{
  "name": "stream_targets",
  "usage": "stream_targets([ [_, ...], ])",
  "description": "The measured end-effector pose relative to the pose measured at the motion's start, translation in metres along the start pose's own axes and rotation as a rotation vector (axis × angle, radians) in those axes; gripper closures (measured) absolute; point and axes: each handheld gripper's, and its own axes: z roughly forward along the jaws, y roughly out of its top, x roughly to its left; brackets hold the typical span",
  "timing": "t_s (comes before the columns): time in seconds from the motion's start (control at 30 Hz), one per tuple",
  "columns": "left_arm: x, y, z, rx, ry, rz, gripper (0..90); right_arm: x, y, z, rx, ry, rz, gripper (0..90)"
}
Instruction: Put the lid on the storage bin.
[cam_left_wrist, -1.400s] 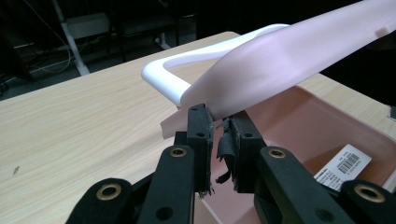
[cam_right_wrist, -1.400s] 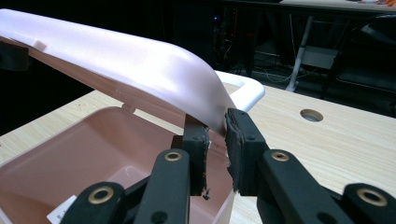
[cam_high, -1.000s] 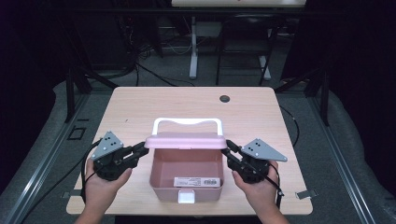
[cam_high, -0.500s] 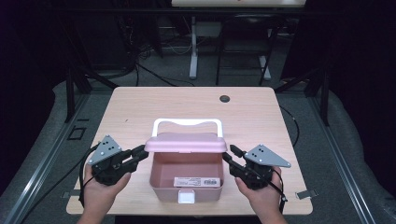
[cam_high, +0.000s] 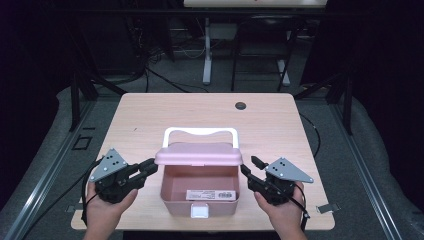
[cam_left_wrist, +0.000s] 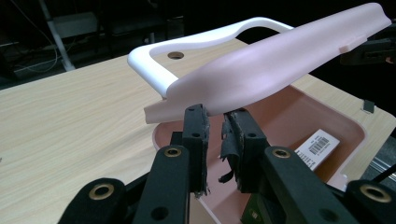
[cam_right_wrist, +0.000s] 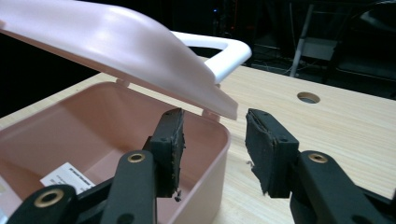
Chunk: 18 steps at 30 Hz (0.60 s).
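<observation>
A pink box (cam_high: 176, 206) stands at the table's near edge, its pink lid (cam_high: 198, 154) tilted partly up and a white handle (cam_high: 200, 131) behind it. A barcode label (cam_high: 210, 194) lies inside. My left gripper (cam_high: 151, 166) sits at the lid's left corner; in the left gripper view its jaws (cam_left_wrist: 215, 116) stand open by a narrow gap just under the lid (cam_left_wrist: 271, 65), holding nothing. My right gripper (cam_high: 249, 165) is open at the right corner. In the right gripper view its jaws (cam_right_wrist: 215, 119) straddle the box rim (cam_right_wrist: 224, 140) below the lid (cam_right_wrist: 116, 51).
The wooden table (cam_high: 150, 115) has a round cable hole (cam_high: 241, 105) at the back right. A white latch (cam_high: 201, 212) is on the box's front wall. Dark frames, cables and a desk leg stand beyond the table's far edge.
The lid has tipped lower toward the box. Both grippers have drawn back a little toward the near edge, away from the lid's corners.
</observation>
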Motion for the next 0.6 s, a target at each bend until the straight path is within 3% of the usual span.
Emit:
stream_targets([
  [0.6,-0.004,-0.011,-0.005,0.002,-0.013,-0.004,78.0,-0.021,-0.03,-0.005,0.004,-0.04,0.035,53.0],
])
